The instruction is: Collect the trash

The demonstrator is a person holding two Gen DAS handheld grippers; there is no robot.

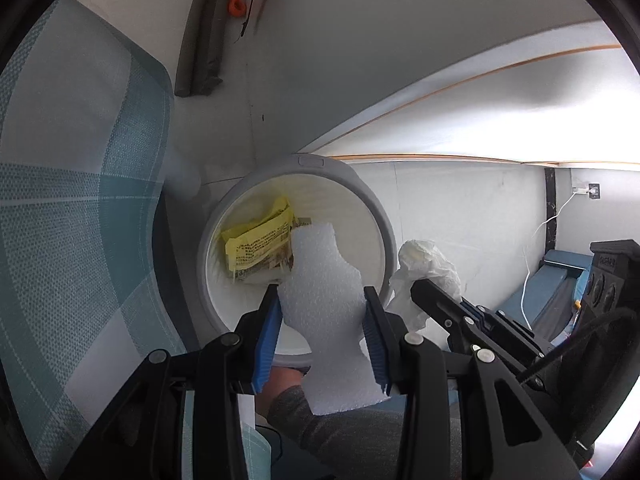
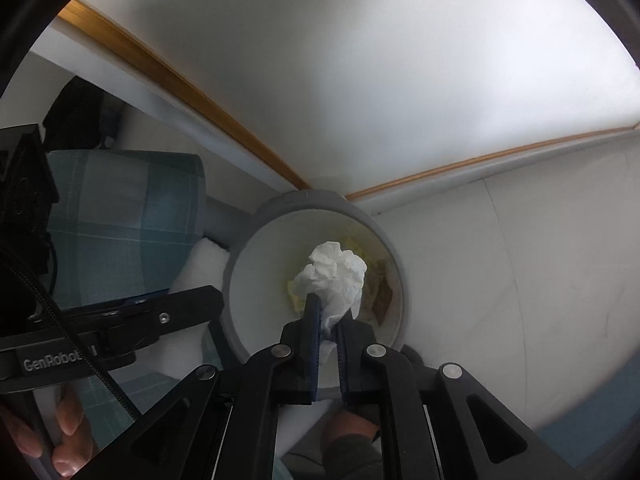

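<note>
Left gripper [image 1: 322, 330]: jaws clamped on the foam [image 1: 324, 312], held right over the bin [image 1: 374, 200] mouth; foam's lower end cut off behind a grey sleeve.
Right gripper [image 2: 329, 330]: jaws pinched tight on the tissue [image 2: 332, 276], wad also up over the bin opening.
Bin: white inside, grey rim, tucked in the wall corner just beside a plaid cushion [image 1: 80, 200].
Inside bin: yellow wrapper [image 1: 260, 240] with print too small to read, something brownish under it, mostly hidden by foam and tissue.
Background: white cable [image 1: 536, 264] running to a wall socket, dark speaker-ish box at far right, hard to make out.
</note>
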